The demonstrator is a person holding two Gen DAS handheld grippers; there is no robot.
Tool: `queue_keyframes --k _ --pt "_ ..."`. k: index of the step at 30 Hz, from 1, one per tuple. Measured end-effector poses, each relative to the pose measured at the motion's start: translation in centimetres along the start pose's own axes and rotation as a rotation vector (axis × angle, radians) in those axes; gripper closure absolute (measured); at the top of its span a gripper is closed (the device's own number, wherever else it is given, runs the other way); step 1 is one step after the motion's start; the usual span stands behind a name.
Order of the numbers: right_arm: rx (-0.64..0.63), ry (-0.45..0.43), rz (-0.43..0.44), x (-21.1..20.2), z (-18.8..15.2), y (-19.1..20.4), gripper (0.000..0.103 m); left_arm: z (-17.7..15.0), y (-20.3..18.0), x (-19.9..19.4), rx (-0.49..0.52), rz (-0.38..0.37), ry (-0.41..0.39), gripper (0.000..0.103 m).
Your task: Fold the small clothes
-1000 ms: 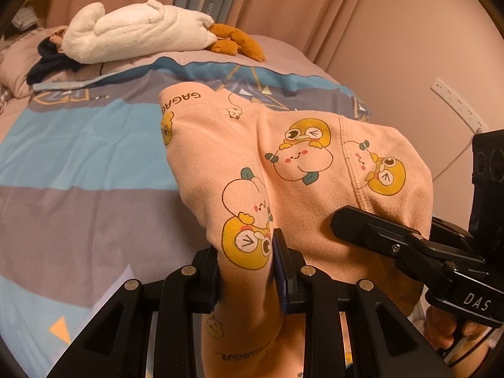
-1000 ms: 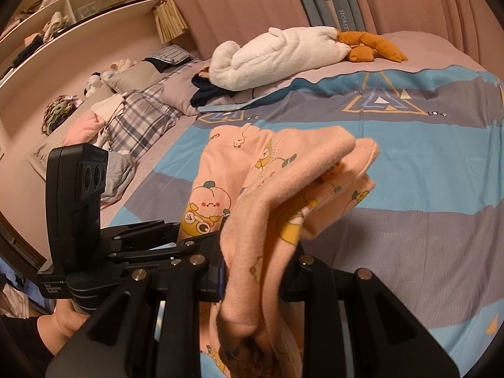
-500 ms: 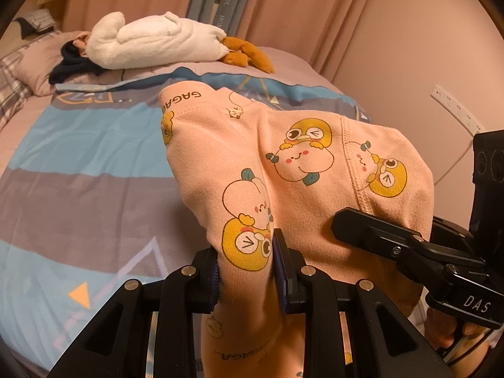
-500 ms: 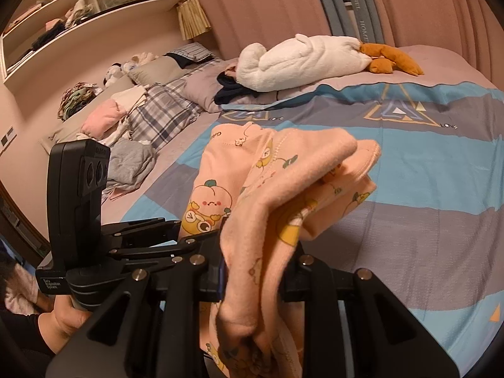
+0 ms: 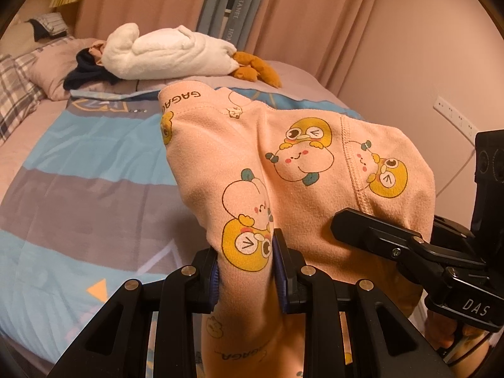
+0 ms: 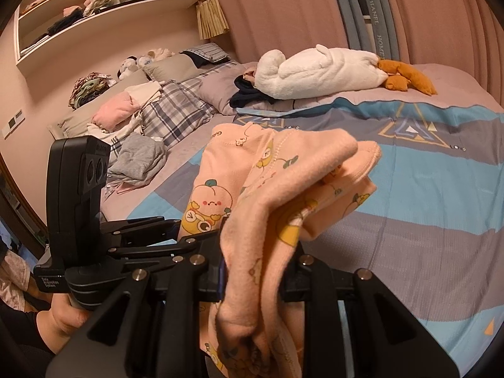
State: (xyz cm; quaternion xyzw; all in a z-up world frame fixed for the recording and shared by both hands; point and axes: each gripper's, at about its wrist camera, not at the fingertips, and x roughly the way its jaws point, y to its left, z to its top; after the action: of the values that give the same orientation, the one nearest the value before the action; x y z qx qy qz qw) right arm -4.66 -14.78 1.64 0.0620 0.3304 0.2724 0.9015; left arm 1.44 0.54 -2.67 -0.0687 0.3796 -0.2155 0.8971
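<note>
The peach garment (image 5: 302, 170), printed with yellow cartoon figures and the word GAGA along its band, fills the centre of the left wrist view and hangs in the air above the bed (image 5: 78, 189), not touching it. Its lower fold is pinched between the fingers of the left gripper (image 5: 247, 271) at bottom centre, pressed together on the cloth with only the fabric's thickness between the blue pads (image 5: 280, 271). In the right wrist view the garment (image 6: 283, 195) drapes from mid-frame down to the bottom centre, bunched and doubled over, and the right gripper (image 6: 258, 274) clamps it there the same way, fingers closed tight on the cloth

The two grippers sit just beside each other: the right one enters the left view at lower right (image 5: 409, 252), marked DAS, its finger lying against the garment's edge; the left one shows at the left of the right view (image 6: 132, 236), held by a hand (image 6: 63, 315) at lower left

Behind, the bed carries a cover striped blue and grey. A white plush (image 6: 318, 72) with orange feet lies at upper centre, on dark cloth (image 6: 249, 94). Loose clothes (image 6: 138, 154) and plaid pillows (image 6: 173, 110) lie at left, a shelf (image 6: 94, 15) at upper left, and curtains (image 5: 315, 15) across the top
</note>
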Motion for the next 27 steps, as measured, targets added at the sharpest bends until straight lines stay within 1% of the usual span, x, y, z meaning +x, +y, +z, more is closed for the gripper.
queue_keyframes --k 15,27 --pt "-0.044 -0.020 0.010 0.1 0.9 0.5 0.079 -0.3 -0.6 -1.4 0.012 0.027 -0.040 0.077" --pt "-0.048 -0.027 0.009 0.1 1.4 0.6 0.079 0.1 -0.6 -1.5 0.026 0.036 -0.045 0.077"
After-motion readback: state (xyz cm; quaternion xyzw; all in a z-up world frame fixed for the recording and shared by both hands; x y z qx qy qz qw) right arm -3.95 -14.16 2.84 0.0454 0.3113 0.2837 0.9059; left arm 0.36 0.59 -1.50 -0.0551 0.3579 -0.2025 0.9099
